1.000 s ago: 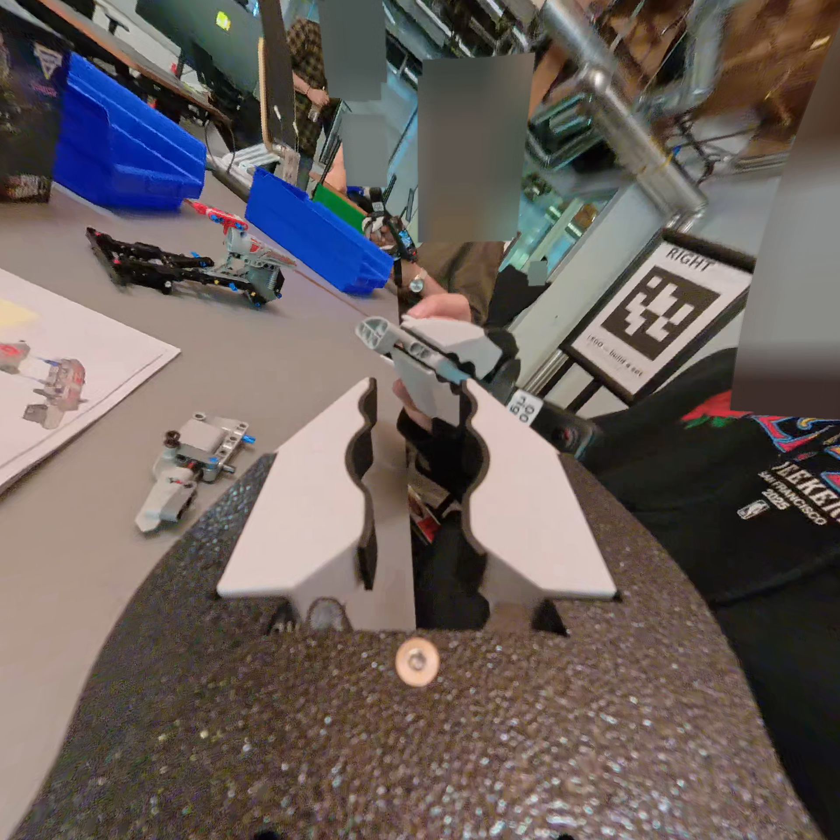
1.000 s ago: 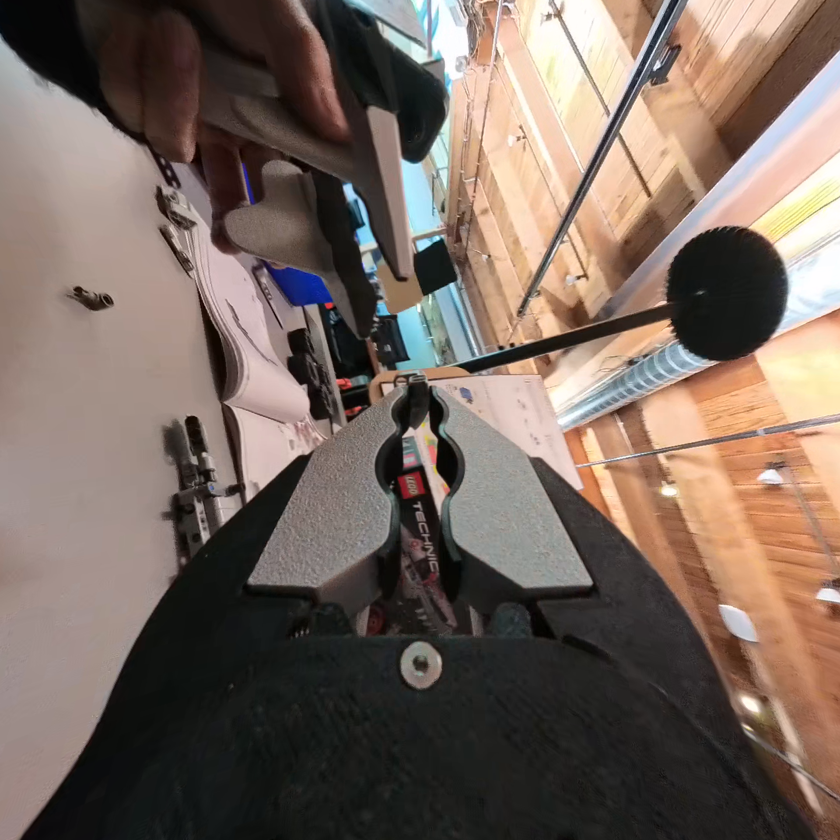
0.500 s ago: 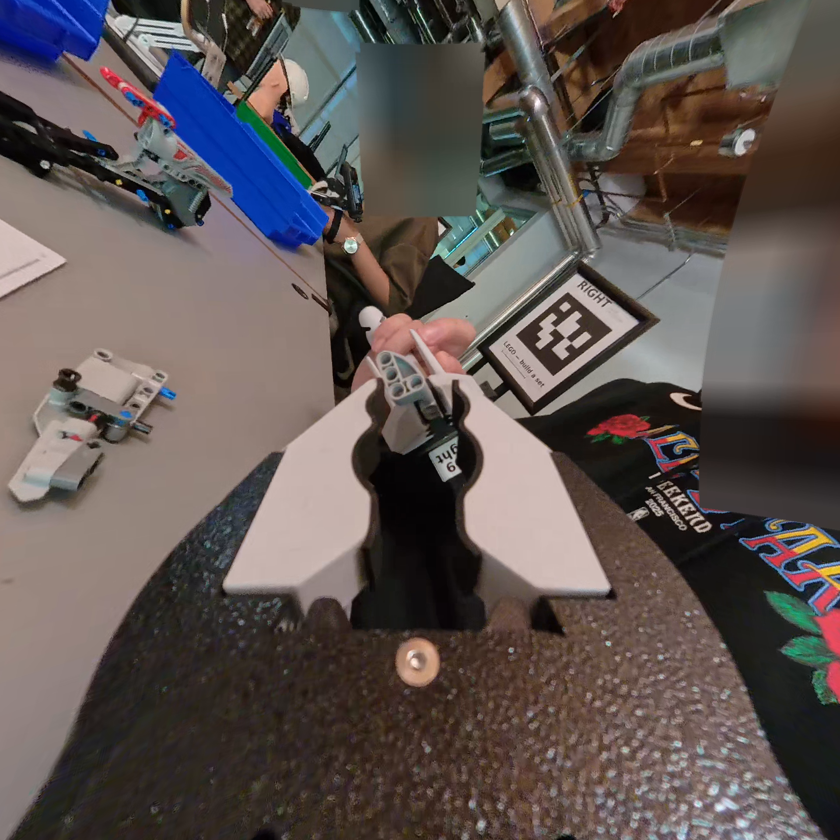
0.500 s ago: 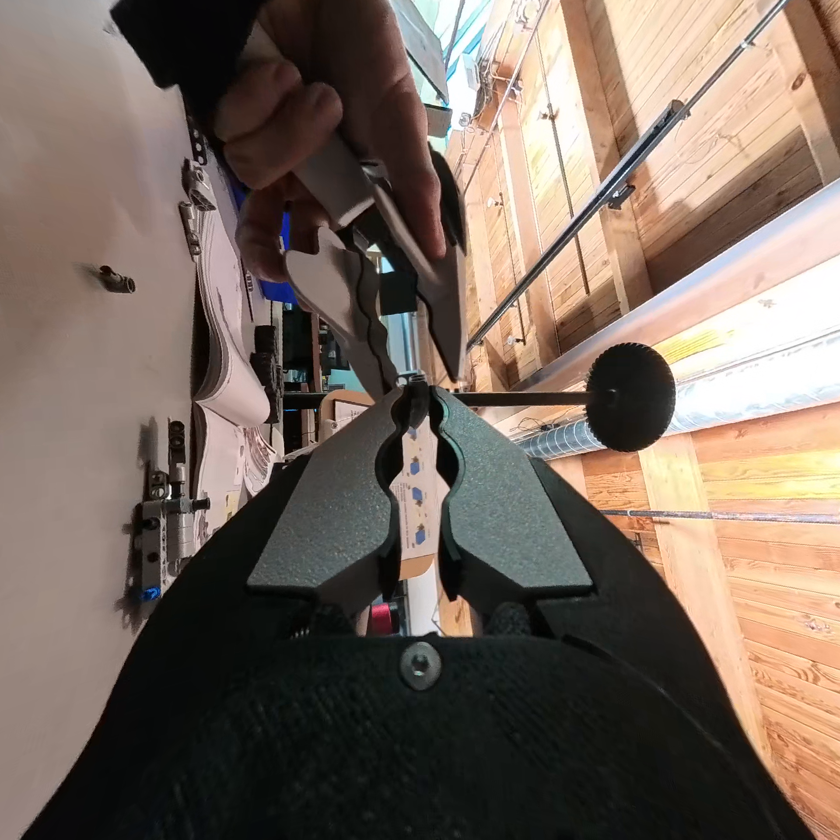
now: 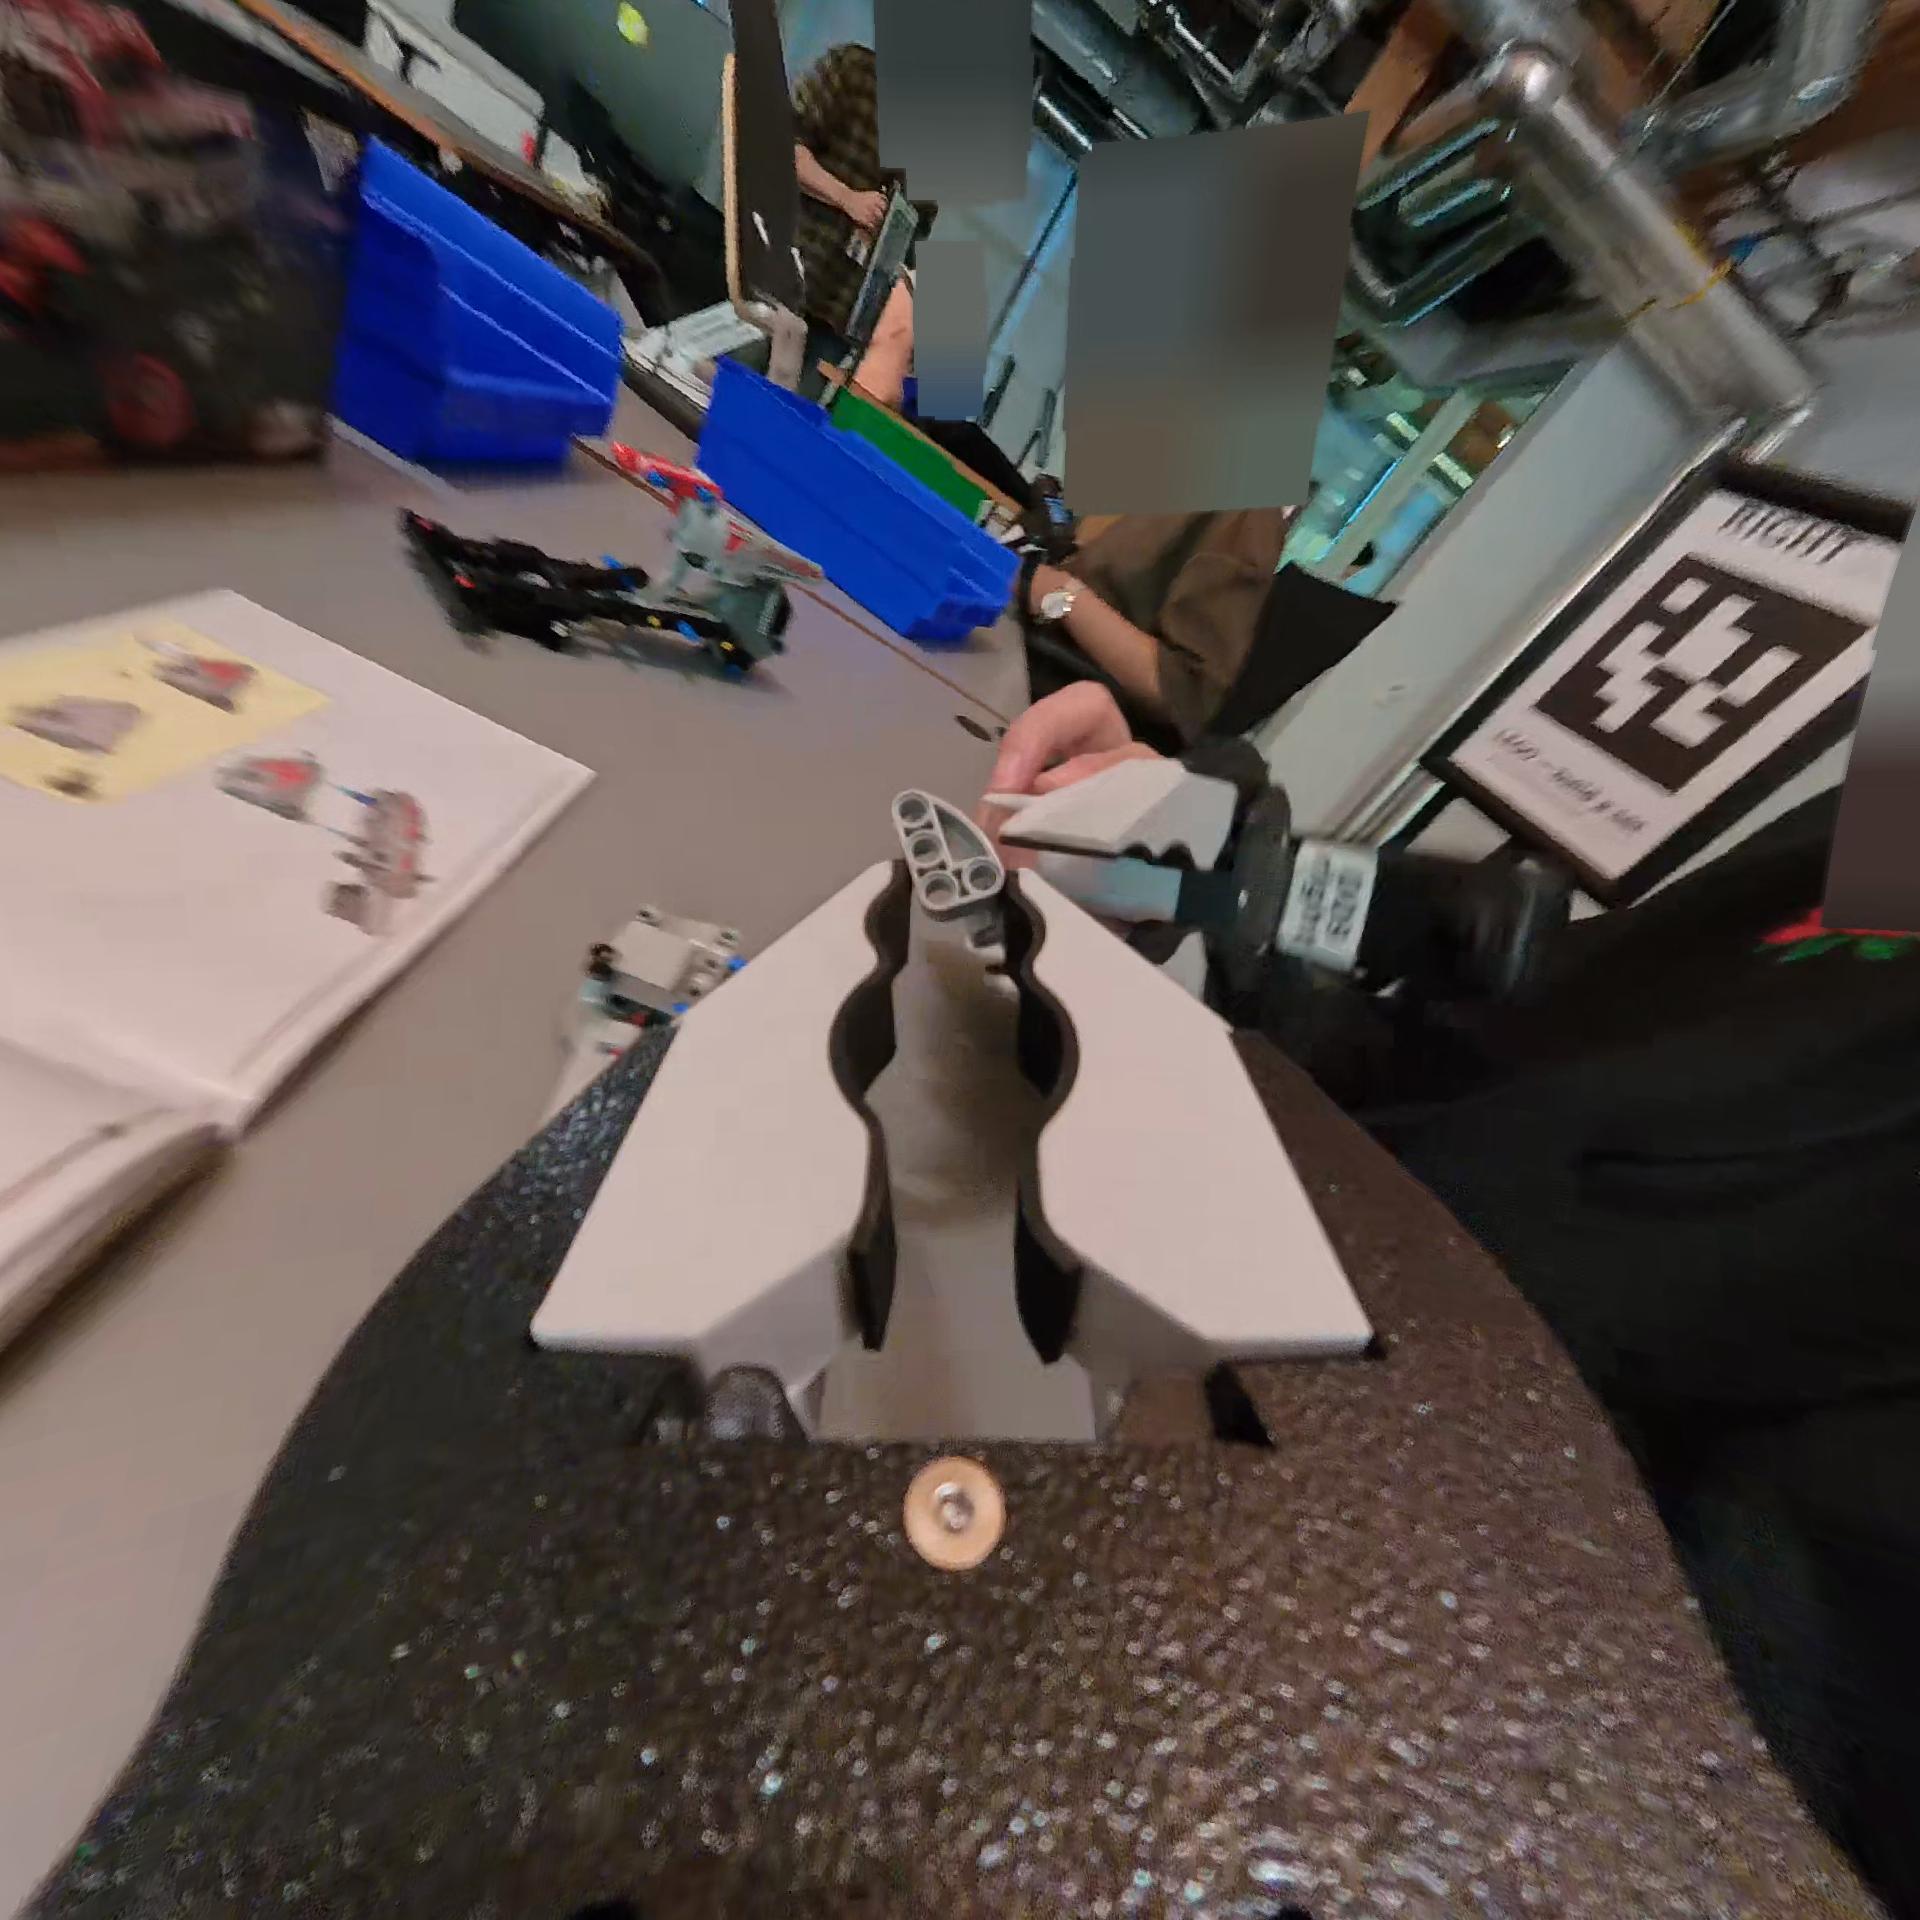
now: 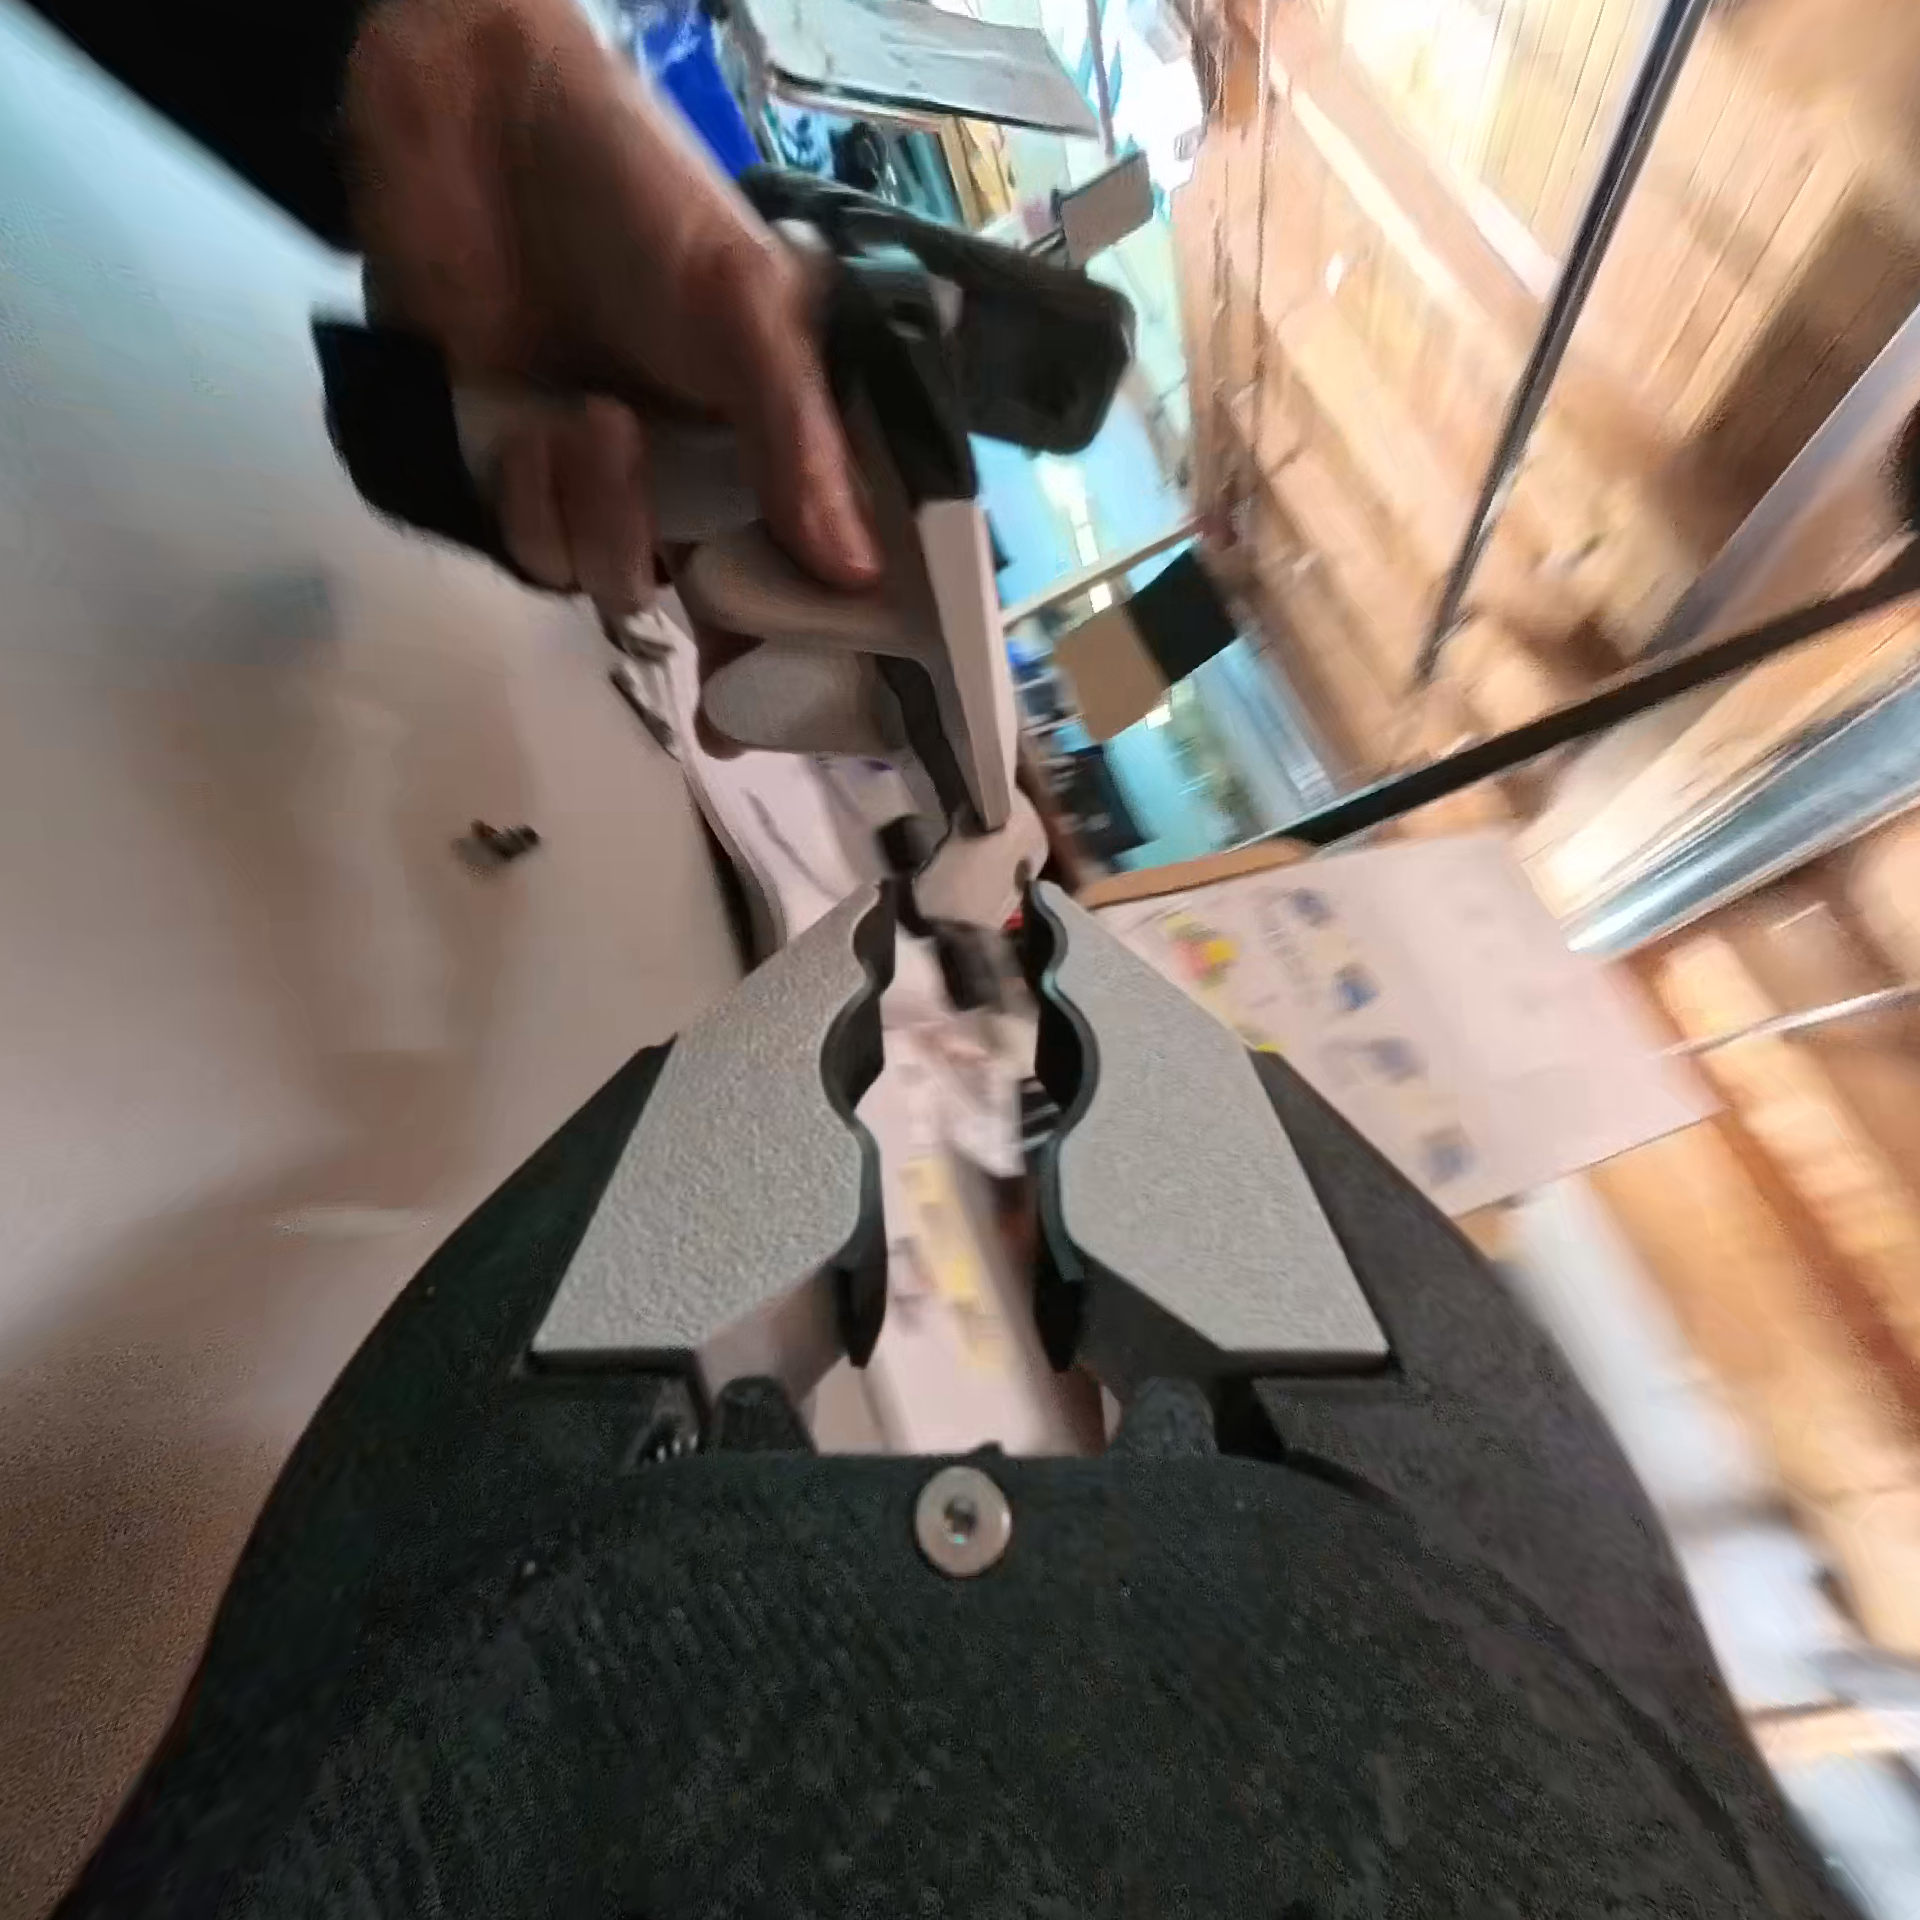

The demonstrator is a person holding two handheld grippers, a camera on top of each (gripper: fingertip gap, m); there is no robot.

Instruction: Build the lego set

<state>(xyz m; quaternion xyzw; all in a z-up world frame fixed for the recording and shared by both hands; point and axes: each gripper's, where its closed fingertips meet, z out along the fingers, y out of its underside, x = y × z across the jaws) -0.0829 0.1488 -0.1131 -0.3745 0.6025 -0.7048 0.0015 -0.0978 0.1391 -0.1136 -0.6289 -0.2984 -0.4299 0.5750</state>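
Note:
My left gripper (image 5: 951,883) is shut on a small grey curved Lego piece with round holes (image 5: 943,857), which sticks up out of the fingertips. My right gripper (image 5: 1013,828) hovers just right of that piece with its jaws slightly apart and empty. In the right wrist view my right gripper (image 6: 961,899) is open. The hand-held left gripper (image 6: 977,821) points down in front of it with the light grey piece (image 6: 971,868) at its tip. A small grey sub-assembly (image 5: 655,966) lies on the grey table (image 5: 727,748), partly hidden behind my left finger.
An open instruction booklet (image 5: 260,831) lies to the left. A black and grey chassis build (image 5: 623,603) and blue bins (image 5: 468,343) stand farther back. A small dark pin (image 6: 494,842) lies on the table. A person sits across; a framed marker sign (image 5: 1683,686) stands at the right. The grippers are tip to tip, or close to it. The small dark pin (image 6: 494,842) is about 12 cm from both grippers' fingertips.
The grey piece has passed from my right gripper to my left. The left closed on it, the right opened and drew back slightly. Both views swung round.

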